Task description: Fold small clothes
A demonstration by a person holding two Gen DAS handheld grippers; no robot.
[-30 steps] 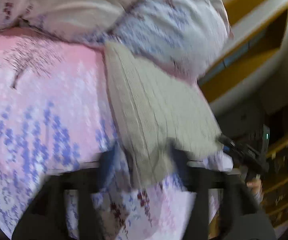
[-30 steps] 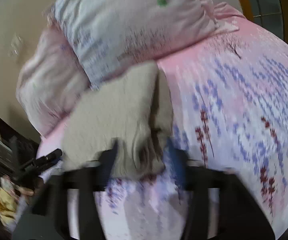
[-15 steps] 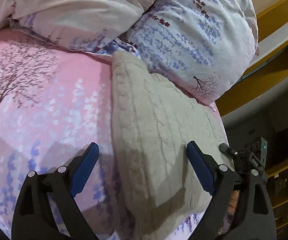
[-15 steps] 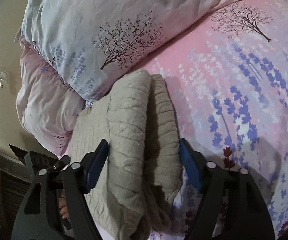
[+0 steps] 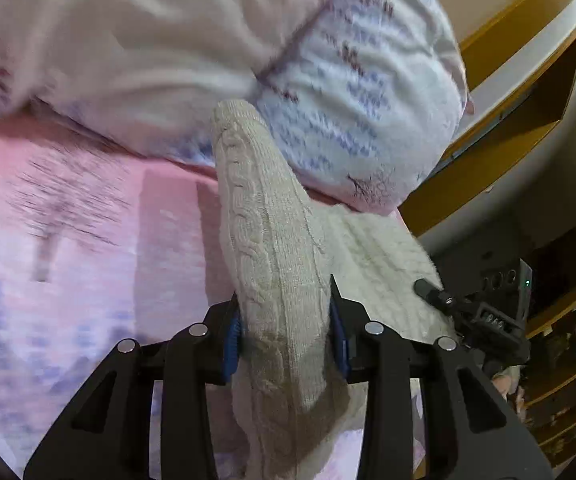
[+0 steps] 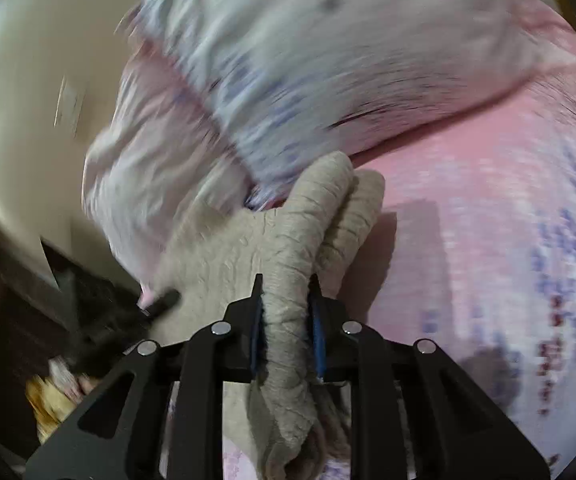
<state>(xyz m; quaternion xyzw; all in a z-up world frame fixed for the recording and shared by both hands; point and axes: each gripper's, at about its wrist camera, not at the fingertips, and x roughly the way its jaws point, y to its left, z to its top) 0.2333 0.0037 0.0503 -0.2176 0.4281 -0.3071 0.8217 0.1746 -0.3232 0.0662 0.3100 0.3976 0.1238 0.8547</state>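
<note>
Beige cable-knit sweater (image 5: pixel 276 264), bunched into a thick ridge, is pinched by left claw (image 5: pixel 286 320) and right claw (image 6: pixel 286 312).

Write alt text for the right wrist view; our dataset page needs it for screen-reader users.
The right gripper is shut on a bunched fold of a beige knit sweater lying on a pink floral bedspread, with a blurred pillow behind.
</note>
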